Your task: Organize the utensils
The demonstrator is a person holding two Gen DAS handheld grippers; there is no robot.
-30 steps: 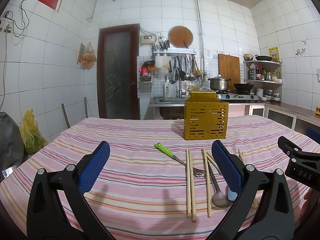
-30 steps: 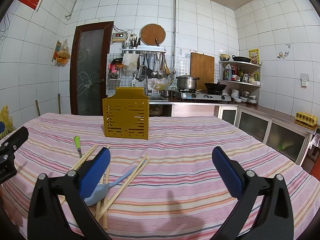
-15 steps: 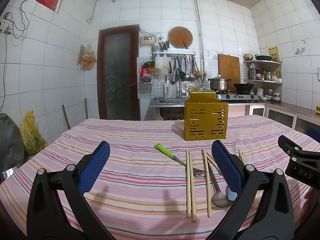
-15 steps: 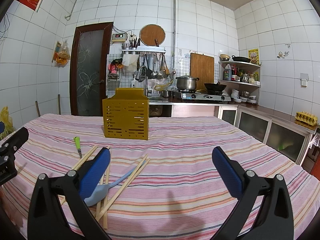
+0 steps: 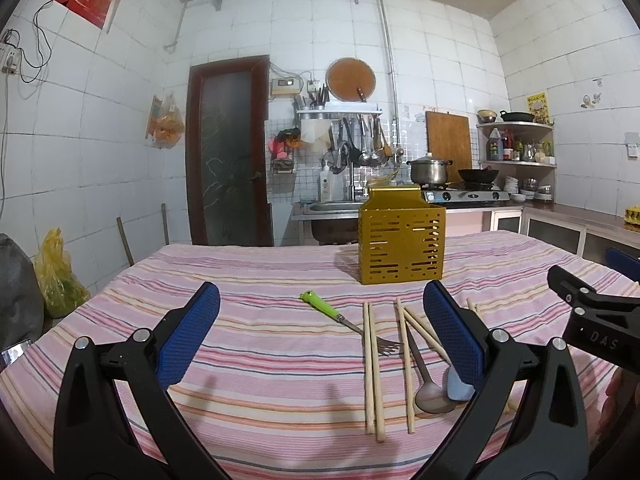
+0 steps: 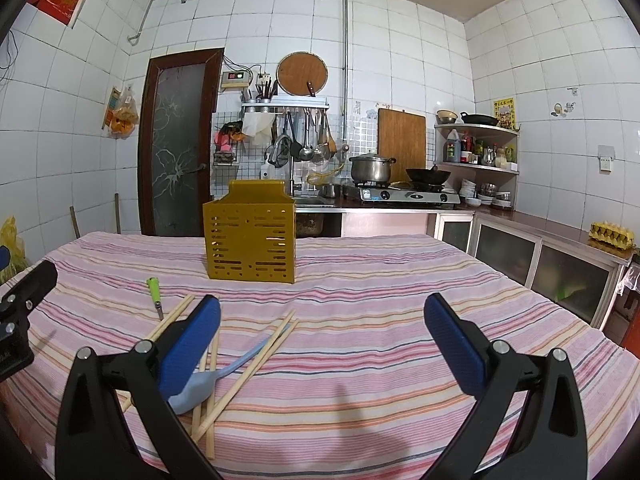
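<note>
A yellow slotted utensil holder (image 5: 401,237) stands upright at the far middle of the striped table; it also shows in the right wrist view (image 6: 251,238). In front of it lie a green-handled fork (image 5: 343,319), several wooden chopsticks (image 5: 372,364), a metal spoon (image 5: 429,385) and a light blue spoon (image 6: 208,380). My left gripper (image 5: 320,330) is open and empty above the table, left of the utensils. My right gripper (image 6: 322,340) is open and empty, to the right of the chopsticks (image 6: 256,360). The fork's handle (image 6: 153,289) shows at the left.
The table carries a pink striped cloth (image 5: 256,280). The right gripper's body (image 5: 592,324) shows at the right edge of the left view. A counter with stove and pots (image 6: 400,192) runs behind. A yellow bag (image 5: 56,280) sits on the floor left.
</note>
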